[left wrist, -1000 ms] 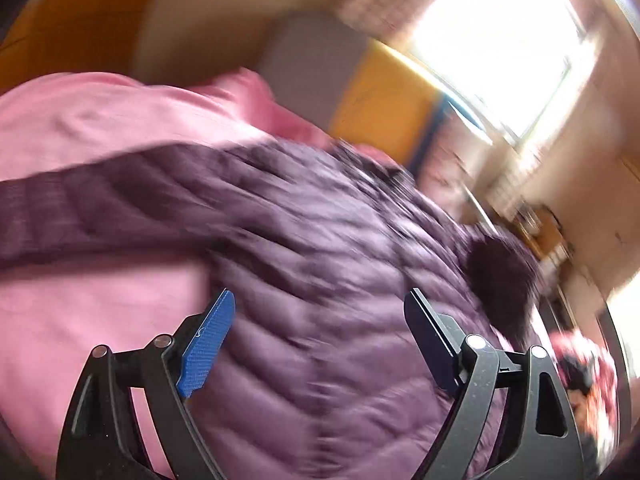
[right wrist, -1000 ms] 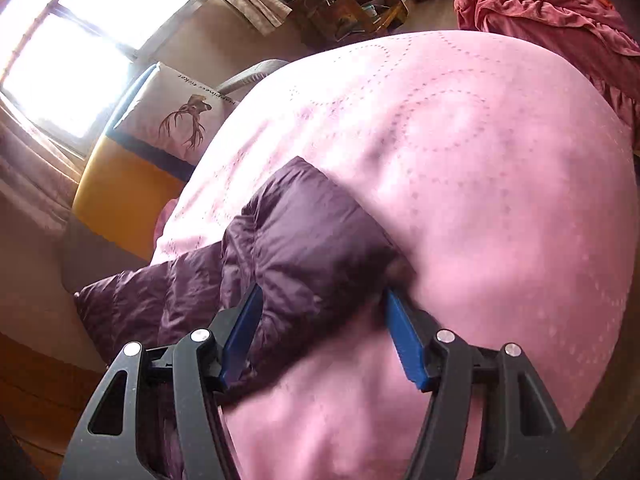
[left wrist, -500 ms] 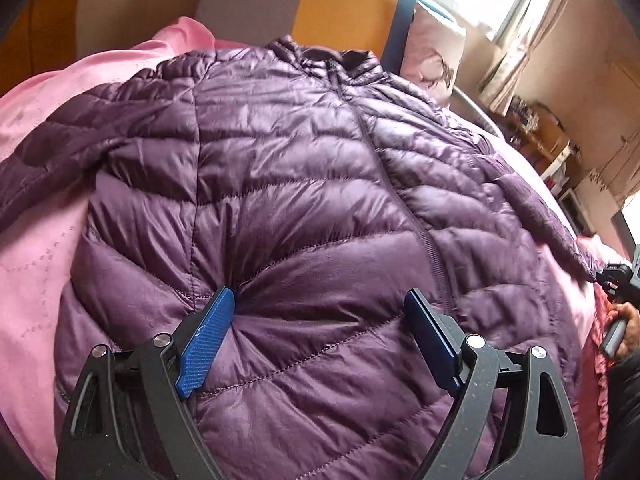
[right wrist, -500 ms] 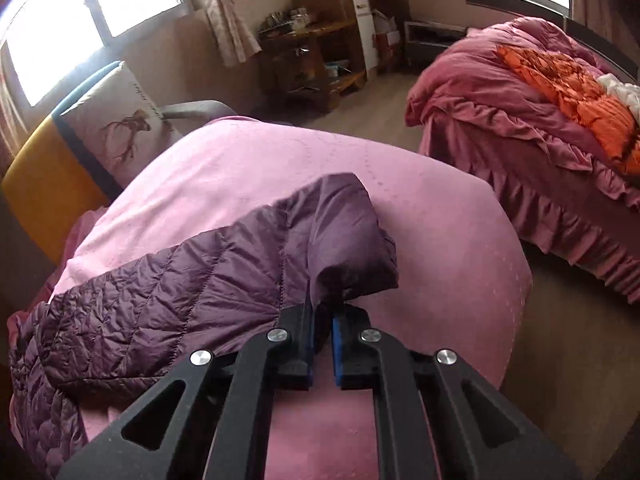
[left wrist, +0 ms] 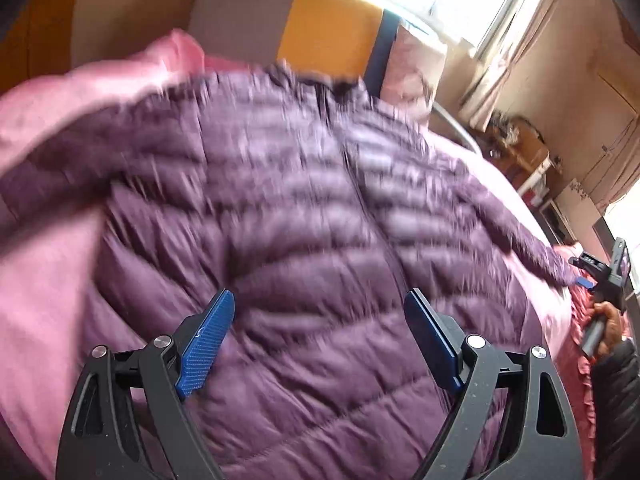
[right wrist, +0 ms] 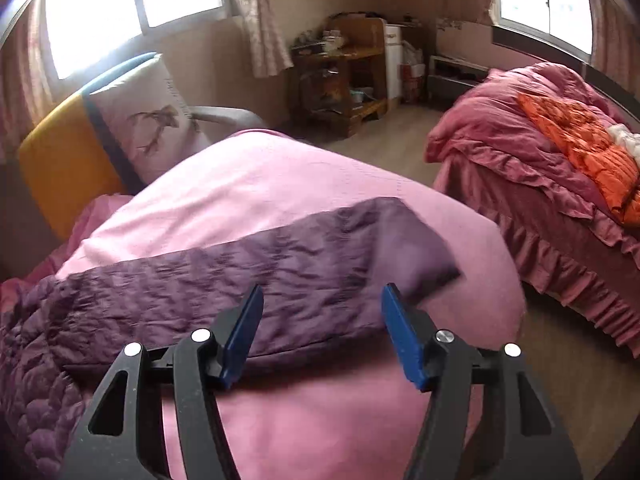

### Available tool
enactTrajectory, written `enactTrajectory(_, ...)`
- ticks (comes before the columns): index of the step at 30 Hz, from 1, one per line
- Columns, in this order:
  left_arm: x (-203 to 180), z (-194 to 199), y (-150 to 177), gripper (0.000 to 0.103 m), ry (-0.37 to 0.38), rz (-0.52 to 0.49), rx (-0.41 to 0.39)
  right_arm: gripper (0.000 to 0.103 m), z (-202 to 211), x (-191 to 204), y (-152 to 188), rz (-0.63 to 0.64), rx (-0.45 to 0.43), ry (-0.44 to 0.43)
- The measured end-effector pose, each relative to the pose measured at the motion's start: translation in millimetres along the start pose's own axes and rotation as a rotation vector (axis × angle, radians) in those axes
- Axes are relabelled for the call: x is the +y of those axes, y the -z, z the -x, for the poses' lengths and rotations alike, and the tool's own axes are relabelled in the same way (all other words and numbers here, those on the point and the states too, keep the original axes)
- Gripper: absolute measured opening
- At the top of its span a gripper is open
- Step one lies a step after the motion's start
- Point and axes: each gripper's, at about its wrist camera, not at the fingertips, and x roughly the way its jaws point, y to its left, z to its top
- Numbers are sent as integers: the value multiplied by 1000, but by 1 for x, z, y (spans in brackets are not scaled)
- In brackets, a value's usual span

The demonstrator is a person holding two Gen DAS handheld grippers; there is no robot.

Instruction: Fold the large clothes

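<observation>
Over purple jacket point(left wrist: 304, 240) — both tools spread, no readable writing.

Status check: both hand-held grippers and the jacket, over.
Left hand-held gripper open above jacket body. Right hand-held gripper open over sleeve, which lies flat on pink cover. Nothing in the way.

Jacket point(left wrist: 320, 240) motion-blurred; hem cut off below

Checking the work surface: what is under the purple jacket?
The purple jacket lies on a pink cover; whatever the cover hides beneath cannot be seen.
</observation>
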Motion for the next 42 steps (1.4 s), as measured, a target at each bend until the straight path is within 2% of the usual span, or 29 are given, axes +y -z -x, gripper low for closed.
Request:
enactTrajectory(2,5,5,-8,86,-30,-21,-29,65,16,38,8,52,22,-136)
enactTrajectory(6,28,4,-13,86,-74,-7,-35,67,49,131,48,195,114,-431)
enactTrajectory(8,37,2,-9,86,-82,3,-14,67,59,170,76,279,160,-520)
enactTrajectory(10,45,-2,1,86,-82,6,12,67,61,198,103,353,205,-560)
enactTrajectory(13,51,-4,16,86,-81,-5,36,66,52,218,140,424,265,-546)
enactTrajectory(17,46,-6,37,86,-101,-65,43,65,45,208,171,461,287,-509)
enactTrajectory(24,50,3,51,86,-86,-72,43,64,63,193,193,539,235,-469)
enactTrajectory(29,53,11,46,86,-96,-40,47,65,67,200,190,564,233,-467)
enactTrajectory(32,55,15,28,93,-120,-9,27,65,66,188,175,479,280,-533)
enactTrajectory(34,54,18,13,93,-133,19,-14,65,64,171,162,382,299,-560)
enactTrajectory(37,45,15,-5,93,-180,2,-45,70,57,139,137,223,296,-546)
enactTrajectory(42,21,-10,-27,93,-226,-49,-35,73,48,97,98,88,225,-445)
